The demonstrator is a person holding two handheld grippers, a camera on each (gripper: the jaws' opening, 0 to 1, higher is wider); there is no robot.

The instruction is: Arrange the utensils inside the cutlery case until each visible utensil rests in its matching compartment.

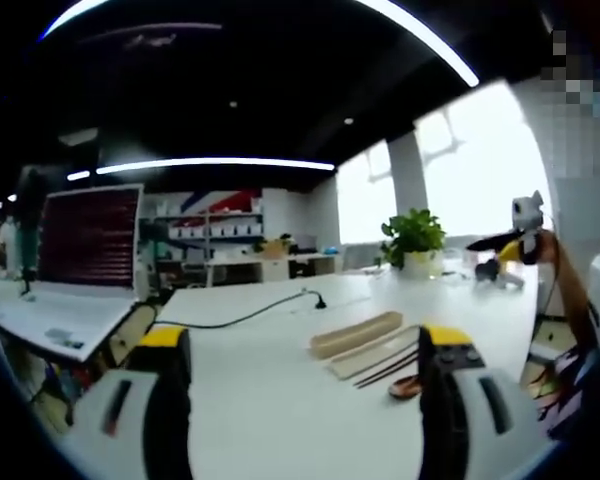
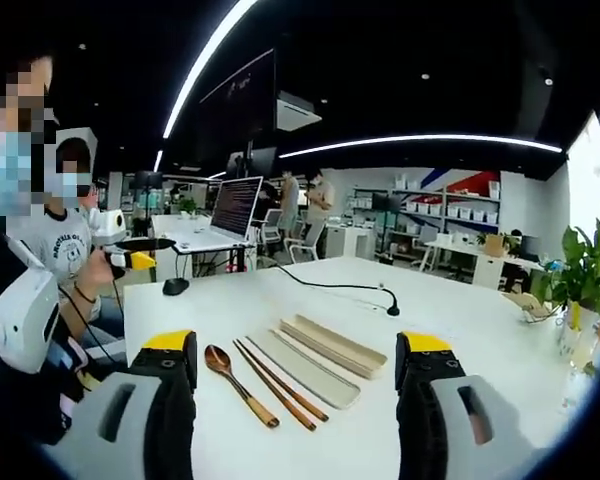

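Note:
On the white table (image 2: 400, 420) lie a brown wooden spoon (image 2: 238, 378), a pair of dark chopsticks (image 2: 280, 380), a flat beige case half (image 2: 302, 367) and a thicker beige cutlery case (image 2: 332, 345), side by side. My right gripper (image 2: 295, 395) is open just short of them, with nothing between its jaws. In the left gripper view the case (image 1: 355, 333), the flat half (image 1: 375, 355) and the chopsticks (image 1: 385, 370) lie to the right, and the spoon (image 1: 408, 385) is partly hidden behind one jaw. My left gripper (image 1: 305, 400) is open and holds nothing.
A black cable (image 2: 340, 287) crosses the table beyond the utensils, and a dark mouse (image 2: 176, 286) sits at the far left. A potted plant (image 1: 413, 240) stands at the table's end. A seated person (image 2: 65, 250) at the left holds another yellow-and-black gripper (image 2: 130, 258).

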